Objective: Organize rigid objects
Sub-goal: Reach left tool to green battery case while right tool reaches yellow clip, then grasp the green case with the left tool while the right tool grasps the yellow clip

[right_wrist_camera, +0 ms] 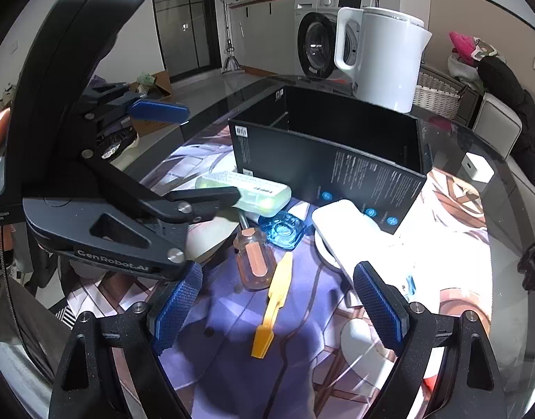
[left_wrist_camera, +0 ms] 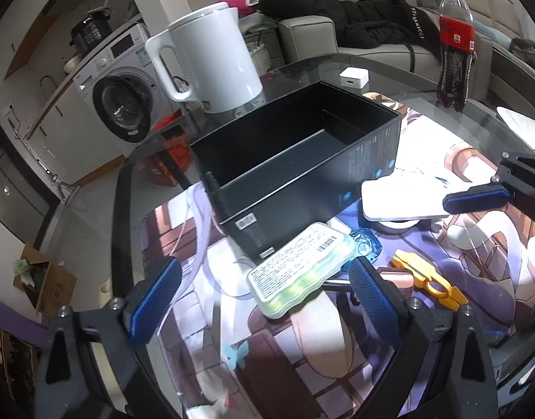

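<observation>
An open black box [left_wrist_camera: 295, 153] stands on the printed mat, also in the right wrist view [right_wrist_camera: 330, 146]. A translucent green case [left_wrist_camera: 300, 268] with a label lies in front of it, between the fingers of my open left gripper [left_wrist_camera: 264, 300]. In the right wrist view the case [right_wrist_camera: 253, 193] shows beside the left gripper [right_wrist_camera: 183, 153]. My right gripper [right_wrist_camera: 277, 310] is open above a yellow tool [right_wrist_camera: 272, 303]. An orange-handled screwdriver [right_wrist_camera: 254, 258], a blue glass dish [right_wrist_camera: 283, 232] and a white flat device [right_wrist_camera: 351, 230] lie nearby.
A white kettle [left_wrist_camera: 211, 59] stands behind the box. A cola bottle [left_wrist_camera: 456, 42] and a small white cube [left_wrist_camera: 354, 76] are at the far side of the glass table [left_wrist_camera: 424, 80]. A washing machine [left_wrist_camera: 120, 101] stands beyond the table edge.
</observation>
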The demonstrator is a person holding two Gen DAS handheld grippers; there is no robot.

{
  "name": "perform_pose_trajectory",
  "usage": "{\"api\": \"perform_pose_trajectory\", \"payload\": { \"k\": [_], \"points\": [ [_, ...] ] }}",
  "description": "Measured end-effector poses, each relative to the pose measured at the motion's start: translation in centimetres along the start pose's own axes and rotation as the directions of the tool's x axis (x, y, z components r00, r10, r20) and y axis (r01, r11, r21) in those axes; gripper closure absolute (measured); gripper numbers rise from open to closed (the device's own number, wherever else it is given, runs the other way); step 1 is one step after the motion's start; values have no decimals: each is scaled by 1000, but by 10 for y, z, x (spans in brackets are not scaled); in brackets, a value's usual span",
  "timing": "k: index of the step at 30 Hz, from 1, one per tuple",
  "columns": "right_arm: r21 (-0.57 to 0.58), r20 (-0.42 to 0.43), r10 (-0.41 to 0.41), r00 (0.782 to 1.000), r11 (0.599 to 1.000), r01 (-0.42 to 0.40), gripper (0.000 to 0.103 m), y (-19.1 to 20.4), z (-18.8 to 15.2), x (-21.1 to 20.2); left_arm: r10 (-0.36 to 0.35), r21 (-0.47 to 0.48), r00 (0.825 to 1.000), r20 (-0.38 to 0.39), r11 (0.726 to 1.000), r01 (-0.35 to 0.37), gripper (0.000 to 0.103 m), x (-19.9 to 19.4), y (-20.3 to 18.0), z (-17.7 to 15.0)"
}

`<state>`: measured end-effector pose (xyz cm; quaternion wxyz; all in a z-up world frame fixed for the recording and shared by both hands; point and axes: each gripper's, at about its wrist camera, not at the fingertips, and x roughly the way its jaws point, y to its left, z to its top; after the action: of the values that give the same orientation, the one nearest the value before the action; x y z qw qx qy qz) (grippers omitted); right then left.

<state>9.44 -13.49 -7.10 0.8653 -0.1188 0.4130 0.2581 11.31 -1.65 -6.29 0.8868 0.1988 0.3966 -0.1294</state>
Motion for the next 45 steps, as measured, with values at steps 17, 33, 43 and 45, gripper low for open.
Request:
{"api": "perform_pose_trajectory", "payload": {
  "k": [17, 33, 43, 45],
  "points": [
    [19, -107, 83, 991, 997, -81, 54, -4, -8, 20, -153, 29, 986, -73, 987, 155, 38, 30, -16, 11],
    [51, -155, 123, 980, 992, -116, 94, -18, -16, 16, -195, 8, 975, -110, 980, 197, 92, -3, -28, -8],
    [53, -112, 136, 984, 990, -131, 93, -16, -15, 1, -150, 11, 987, -62, 989, 151, 55, -14, -24, -12],
    [47, -109, 140, 984, 990, -136, 84, -18, -16, 3, -107, 46, 994, -29, 993, 108, 49, -17, -22, -6]
  ]
}}
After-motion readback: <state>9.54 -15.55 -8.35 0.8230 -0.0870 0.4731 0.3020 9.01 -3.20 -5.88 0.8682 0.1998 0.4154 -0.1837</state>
